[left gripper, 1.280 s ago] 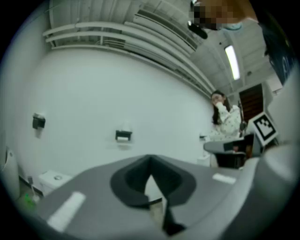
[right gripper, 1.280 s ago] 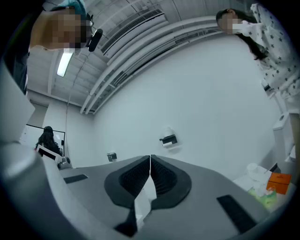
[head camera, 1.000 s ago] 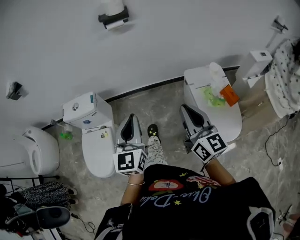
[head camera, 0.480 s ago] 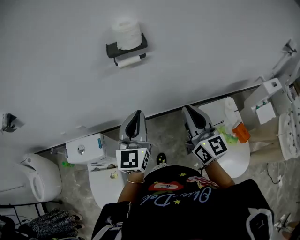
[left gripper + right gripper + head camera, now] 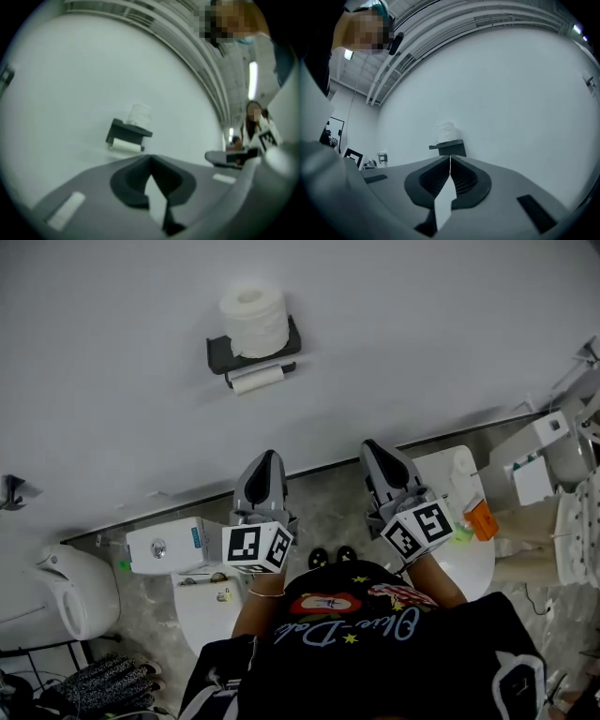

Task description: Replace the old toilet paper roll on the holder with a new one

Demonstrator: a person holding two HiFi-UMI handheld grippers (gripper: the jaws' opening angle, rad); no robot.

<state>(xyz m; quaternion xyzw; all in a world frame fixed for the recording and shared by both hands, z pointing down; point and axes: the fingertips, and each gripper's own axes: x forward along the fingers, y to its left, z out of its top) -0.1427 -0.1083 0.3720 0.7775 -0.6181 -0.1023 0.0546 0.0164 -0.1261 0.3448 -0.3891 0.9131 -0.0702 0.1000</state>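
Note:
A black wall holder [image 5: 253,352] carries a full white roll [image 5: 253,320] standing on its top shelf, and a thin, nearly spent roll [image 5: 255,381] lies on the bar beneath. My left gripper [image 5: 265,460] and right gripper [image 5: 375,451] point at the wall below the holder, both shut and empty, well short of it. The left gripper view shows the holder [image 5: 129,132], the full roll [image 5: 139,115] and the thin roll [image 5: 125,146] beyond the shut left gripper [image 5: 150,159]. Seen along the right gripper [image 5: 450,158], the holder [image 5: 449,147] and full roll [image 5: 446,131] sit straight ahead.
A toilet with a white tank [image 5: 173,545] stands below left of me. Another toilet [image 5: 469,563] at the right carries an orange pack [image 5: 480,518] and green items. A white fixture [image 5: 80,587] is at far left. A person [image 5: 255,122] stands at the right.
Both grippers have travelled forward toward the wall and risen a little, staying shut. The holder has come further into the head view and sits lower in it.

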